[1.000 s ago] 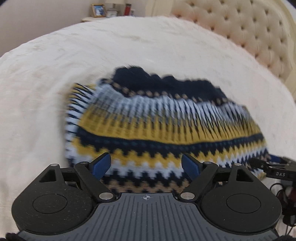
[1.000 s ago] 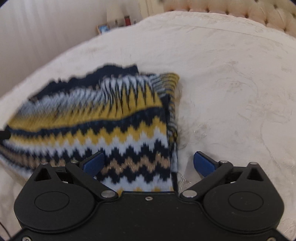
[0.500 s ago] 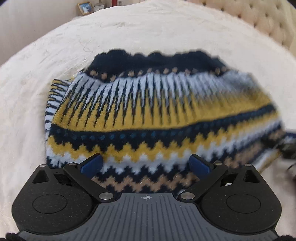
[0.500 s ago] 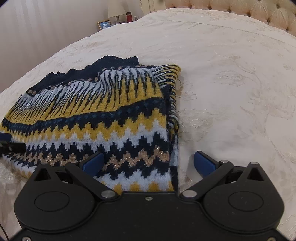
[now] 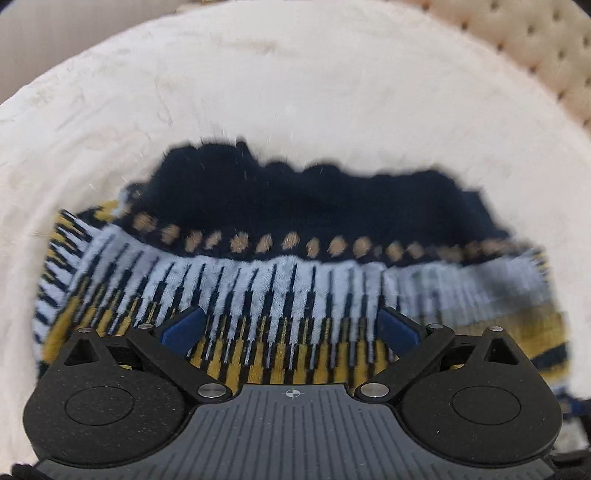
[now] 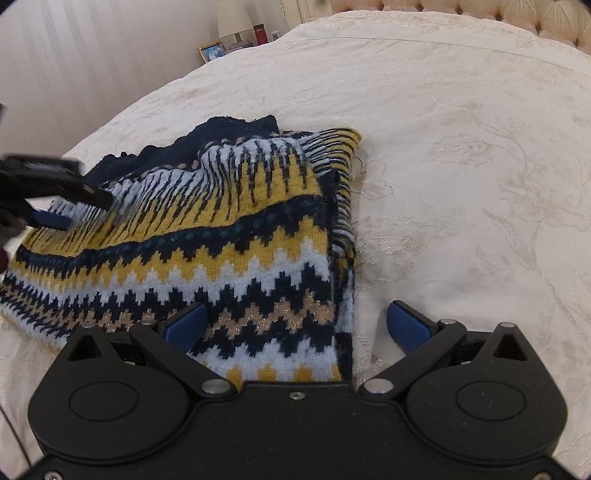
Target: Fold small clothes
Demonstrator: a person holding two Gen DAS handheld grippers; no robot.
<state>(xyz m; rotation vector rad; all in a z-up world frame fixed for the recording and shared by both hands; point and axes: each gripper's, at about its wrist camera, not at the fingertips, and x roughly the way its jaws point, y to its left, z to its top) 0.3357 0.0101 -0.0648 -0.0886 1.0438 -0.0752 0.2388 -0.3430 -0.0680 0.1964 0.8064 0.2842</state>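
Note:
A knitted garment (image 6: 229, 236) with navy, yellow, pale blue and tan zigzag bands lies folded on the cream bedspread (image 6: 461, 166). It also fills the left wrist view (image 5: 295, 266), its navy scalloped edge farthest away. My left gripper (image 5: 291, 326) is open and hovers low over the striped middle of the garment; it shows in the right wrist view (image 6: 55, 218) at the far left. My right gripper (image 6: 297, 325) is open and empty over the garment's near right corner, one finger above the knit, the other above the bedspread.
A tufted cream headboard (image 5: 535, 44) runs along the far right of the bed. A nightstand with a lamp (image 6: 231, 20), a framed photo (image 6: 213, 51) and a red bottle (image 6: 260, 33) stands beyond the bed by a curtained wall.
My left gripper has moved forward over the garment, from its near hem to the striped middle. My right gripper has stayed in place. Both stay open.

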